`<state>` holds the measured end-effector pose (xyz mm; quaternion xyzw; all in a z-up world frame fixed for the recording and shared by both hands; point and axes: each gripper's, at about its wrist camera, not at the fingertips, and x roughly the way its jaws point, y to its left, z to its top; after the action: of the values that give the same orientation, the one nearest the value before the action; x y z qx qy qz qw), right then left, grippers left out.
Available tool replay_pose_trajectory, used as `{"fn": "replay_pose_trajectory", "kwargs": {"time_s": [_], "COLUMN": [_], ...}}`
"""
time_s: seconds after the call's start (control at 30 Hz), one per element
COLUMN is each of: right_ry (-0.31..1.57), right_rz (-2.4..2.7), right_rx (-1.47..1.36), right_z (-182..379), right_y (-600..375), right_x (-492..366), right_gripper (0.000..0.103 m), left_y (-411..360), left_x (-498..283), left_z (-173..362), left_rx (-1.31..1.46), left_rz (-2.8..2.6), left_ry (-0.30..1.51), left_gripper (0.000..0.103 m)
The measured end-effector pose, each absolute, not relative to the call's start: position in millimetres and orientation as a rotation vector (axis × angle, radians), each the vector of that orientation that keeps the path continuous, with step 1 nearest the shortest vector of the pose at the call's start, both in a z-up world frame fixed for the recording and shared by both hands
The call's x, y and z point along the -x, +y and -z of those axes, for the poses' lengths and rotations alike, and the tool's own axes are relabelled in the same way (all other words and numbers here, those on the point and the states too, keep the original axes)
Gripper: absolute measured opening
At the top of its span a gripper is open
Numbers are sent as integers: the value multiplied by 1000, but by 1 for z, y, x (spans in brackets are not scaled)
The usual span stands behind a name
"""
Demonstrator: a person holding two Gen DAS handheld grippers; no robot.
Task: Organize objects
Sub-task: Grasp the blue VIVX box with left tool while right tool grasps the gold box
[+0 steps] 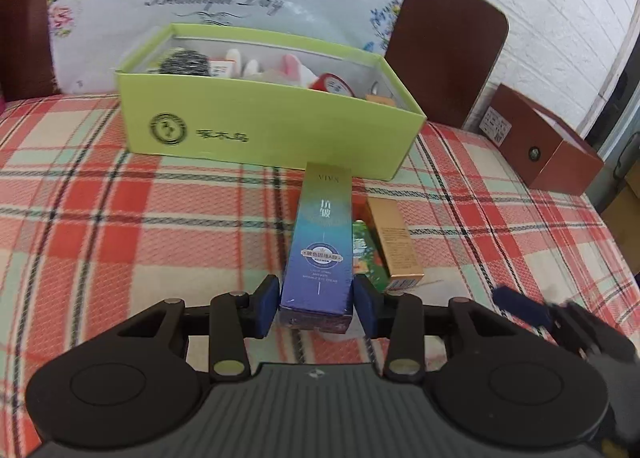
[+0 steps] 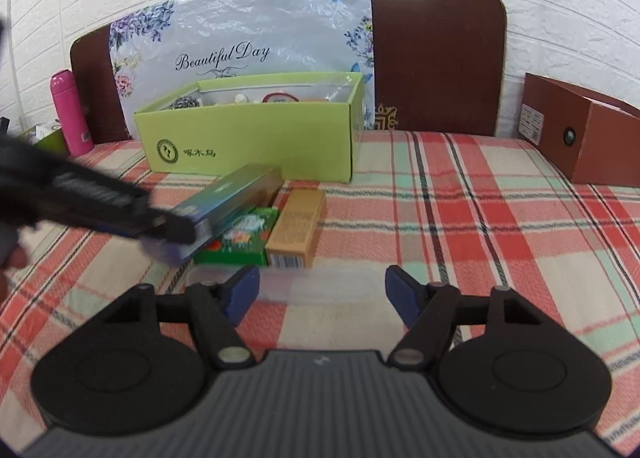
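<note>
My left gripper (image 1: 316, 304) is shut on the near end of a long blue-green carton (image 1: 320, 242), which points toward a light green storage box (image 1: 264, 126) holding several items. The carton (image 2: 236, 194) is tilted, its near end raised over a small green box (image 2: 236, 238). A gold box (image 2: 296, 230) lies beside the green one; both also show in the left wrist view, the green box (image 1: 368, 254) and the gold box (image 1: 396, 242). My right gripper (image 2: 320, 294) is open and empty, low over a clear plastic lid (image 2: 320, 282) just in front of the boxes.
All lies on a plaid bed cover (image 2: 460, 218). A brown headboard (image 2: 436, 58) and a floral "Beautiful Day" bag (image 2: 248, 38) stand behind the green box. A brown box (image 2: 580, 130) sits at the right, a pink bottle (image 2: 70, 114) at the left.
</note>
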<state>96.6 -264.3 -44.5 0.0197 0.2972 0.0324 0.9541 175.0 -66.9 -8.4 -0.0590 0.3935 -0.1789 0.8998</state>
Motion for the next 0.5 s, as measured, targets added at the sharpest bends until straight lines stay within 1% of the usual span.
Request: {"fn": "replay_pose_trajectory", "kwargs": {"time_s": [0.03, 0.07, 0.17, 0.3, 0.37, 0.5], "right_ry": [606, 609, 619, 645, 641, 671], "right_rz": [-77, -85, -93, -85, -78, -103], "right_rx": [-56, -71, -89, -87, -124, -173], "right_z": [45, 46, 50, 60, 64, 61], "right_y": [-264, -263, -259, -253, -256, -261], "right_x": [-104, -111, -131, -153, -158, -164], "right_gripper": [61, 60, 57, 48, 47, 32], "left_y": [-60, -53, -35, -16, -11, -9], "left_x": [-170, -165, -152, -149, -153, -160], "left_z": [7, 6, 7, 22, 31, 38], "left_rx": [120, 111, 89, 87, 103, 131], "left_rz": [365, 358, 333, 304, 295, 287], "left_ry": [812, 807, 810, 861, 894, 911], "left_gripper": [43, 43, 43, 43, 43, 43]}}
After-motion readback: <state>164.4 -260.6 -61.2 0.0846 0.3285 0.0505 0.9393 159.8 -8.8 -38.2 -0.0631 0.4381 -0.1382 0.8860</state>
